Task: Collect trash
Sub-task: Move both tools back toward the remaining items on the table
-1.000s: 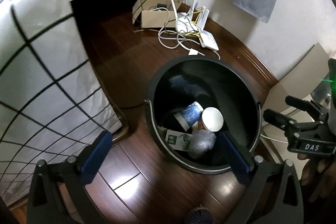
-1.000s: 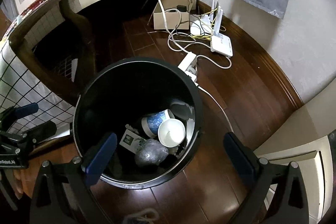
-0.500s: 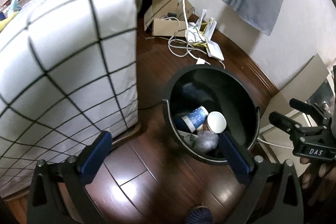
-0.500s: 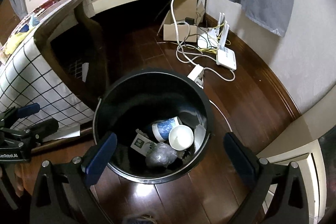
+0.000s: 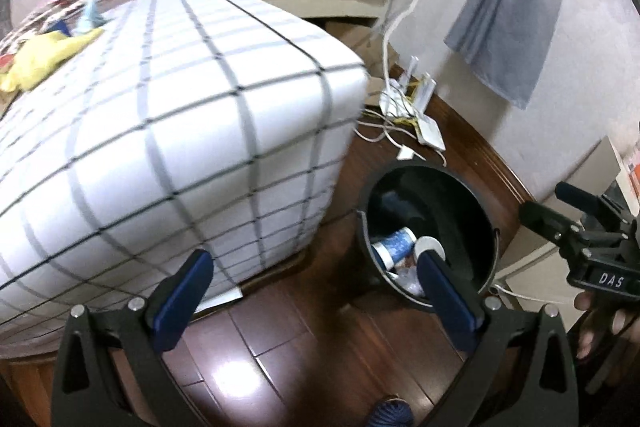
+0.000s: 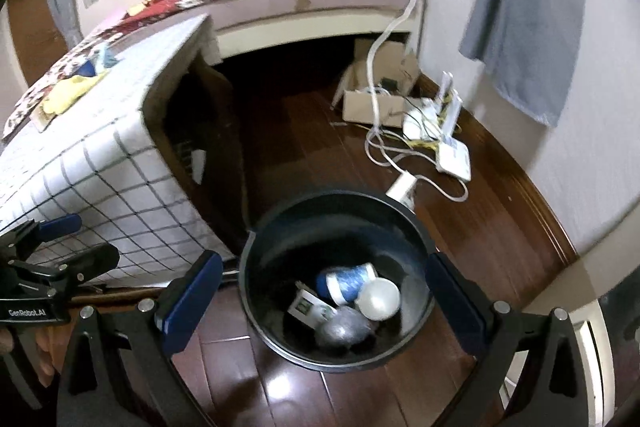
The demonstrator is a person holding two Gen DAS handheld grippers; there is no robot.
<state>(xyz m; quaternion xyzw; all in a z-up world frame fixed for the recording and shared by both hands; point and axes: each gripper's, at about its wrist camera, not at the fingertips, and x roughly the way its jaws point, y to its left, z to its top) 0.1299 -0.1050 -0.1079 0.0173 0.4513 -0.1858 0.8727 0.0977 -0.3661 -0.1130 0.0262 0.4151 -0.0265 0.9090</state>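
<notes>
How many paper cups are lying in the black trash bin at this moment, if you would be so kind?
2. A blue patterned cup lies on its side in the black bin; a white cup rests against its right. Others may be buried beneath the trash.

Black bin holds blue cup, white cup, possibly crumpled plastic.
</notes>
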